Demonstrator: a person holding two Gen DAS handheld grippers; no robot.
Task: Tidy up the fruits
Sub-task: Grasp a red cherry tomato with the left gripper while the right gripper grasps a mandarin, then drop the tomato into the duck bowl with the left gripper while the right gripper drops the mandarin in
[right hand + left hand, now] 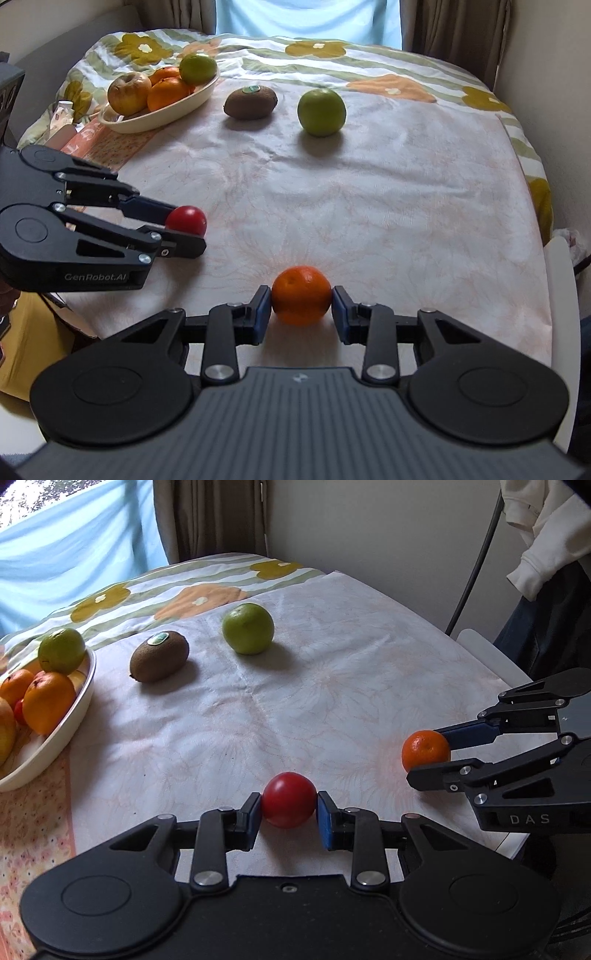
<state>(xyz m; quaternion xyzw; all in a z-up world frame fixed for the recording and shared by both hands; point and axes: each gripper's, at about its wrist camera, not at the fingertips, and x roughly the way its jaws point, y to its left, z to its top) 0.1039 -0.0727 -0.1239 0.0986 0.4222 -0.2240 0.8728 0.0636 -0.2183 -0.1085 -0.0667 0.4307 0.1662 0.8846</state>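
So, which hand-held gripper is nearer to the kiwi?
Left. The left hand-held gripper, shut on the red fruit, sits closer to the kiwi; the right hand-held gripper grips the orange farther away.

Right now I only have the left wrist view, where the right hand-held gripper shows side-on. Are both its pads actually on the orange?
Observer: Yes. In the right wrist view the right hand-held gripper has one blue pad against each side of the orange, which sits centred between them.
Operator: My view crops the bowl. Is there room left in it?
Observer: The bowl has fruit piled across most of it. Only the near-left end shows bare, just in front of a yellowish apple.
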